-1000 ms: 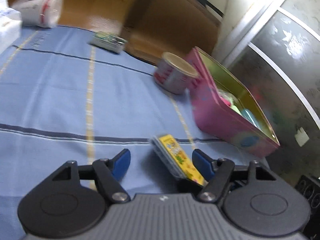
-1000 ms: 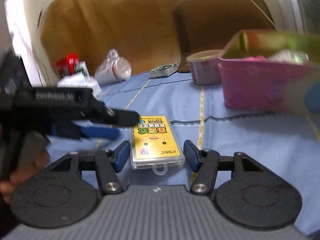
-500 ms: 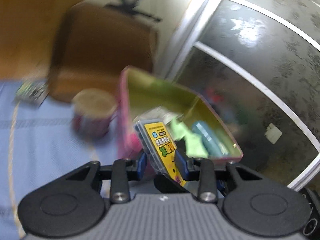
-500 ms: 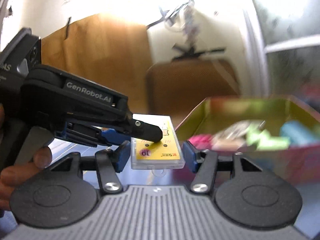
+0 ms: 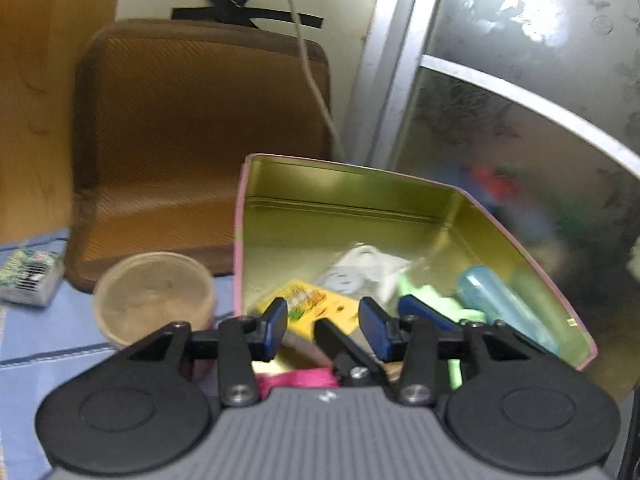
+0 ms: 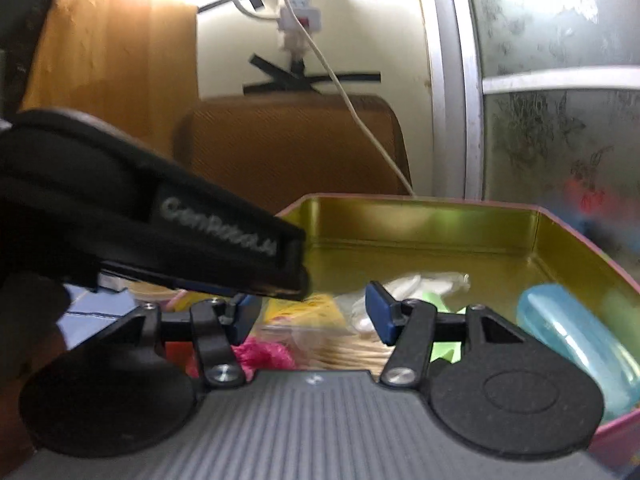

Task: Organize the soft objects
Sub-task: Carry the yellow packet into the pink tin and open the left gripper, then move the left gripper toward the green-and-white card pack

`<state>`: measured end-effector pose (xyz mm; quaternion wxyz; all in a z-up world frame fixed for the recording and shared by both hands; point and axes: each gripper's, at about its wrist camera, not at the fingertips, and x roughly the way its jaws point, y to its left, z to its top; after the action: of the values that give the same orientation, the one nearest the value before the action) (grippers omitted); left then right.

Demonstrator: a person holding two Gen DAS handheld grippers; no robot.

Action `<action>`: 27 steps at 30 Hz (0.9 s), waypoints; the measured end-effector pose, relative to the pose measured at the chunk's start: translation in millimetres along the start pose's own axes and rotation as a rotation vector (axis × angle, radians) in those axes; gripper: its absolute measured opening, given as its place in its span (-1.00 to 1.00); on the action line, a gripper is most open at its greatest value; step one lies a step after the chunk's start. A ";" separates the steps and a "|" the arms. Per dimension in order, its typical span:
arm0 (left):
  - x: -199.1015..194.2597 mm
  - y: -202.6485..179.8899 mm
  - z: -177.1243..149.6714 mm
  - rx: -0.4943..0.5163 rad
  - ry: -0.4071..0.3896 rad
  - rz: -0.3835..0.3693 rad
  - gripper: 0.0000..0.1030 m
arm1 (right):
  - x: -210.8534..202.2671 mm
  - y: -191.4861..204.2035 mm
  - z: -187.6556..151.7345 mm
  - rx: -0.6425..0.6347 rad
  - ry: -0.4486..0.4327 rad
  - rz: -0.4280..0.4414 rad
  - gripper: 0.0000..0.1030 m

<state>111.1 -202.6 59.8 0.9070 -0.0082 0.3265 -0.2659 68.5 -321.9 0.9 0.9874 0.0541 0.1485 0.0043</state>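
Release step: left tool (image 5: 323,329) above pink tin (image 5: 239,216), jaws opening, nothing pinched. Yellow pack (image 5: 308,308) lies inside tin, toward 12 o'clock of fingertips. Right tool (image 6: 312,318) spread, empty. Advice: finish opening before lifting out, avoid snagging tin rim, clear other tool alongside.

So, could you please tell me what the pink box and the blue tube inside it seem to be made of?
The pink box looks like thin sheet metal, probably tinplate: its gold-green inner walls are glossy, throw soft reflections, and meet in crisp folded corners under a rolled rim. The blue tube seems to be translucent plastic, smooth and rounded with light showing through, though blur leaves that open.
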 end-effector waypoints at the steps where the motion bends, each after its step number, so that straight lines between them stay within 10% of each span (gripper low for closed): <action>1: -3.8 2.5 -2.3 -0.006 -0.005 -0.010 -0.15 | -3.9 -2.0 -0.7 0.020 0.000 0.007 0.18; 16: -82.5 14.6 -44.8 0.019 -0.061 0.045 0.15 | -99.4 31.7 -24.7 0.095 -0.136 -0.029 0.26; 27: -99.0 45.6 -100.3 0.012 0.015 0.213 0.42 | -108.8 41.7 -43.1 0.225 -0.003 0.032 0.26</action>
<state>9.1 -99.3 30.5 0.9277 0.0340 0.3306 -0.1701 -47.8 -278.6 -3.7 0.9752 0.1669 0.1456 0.0033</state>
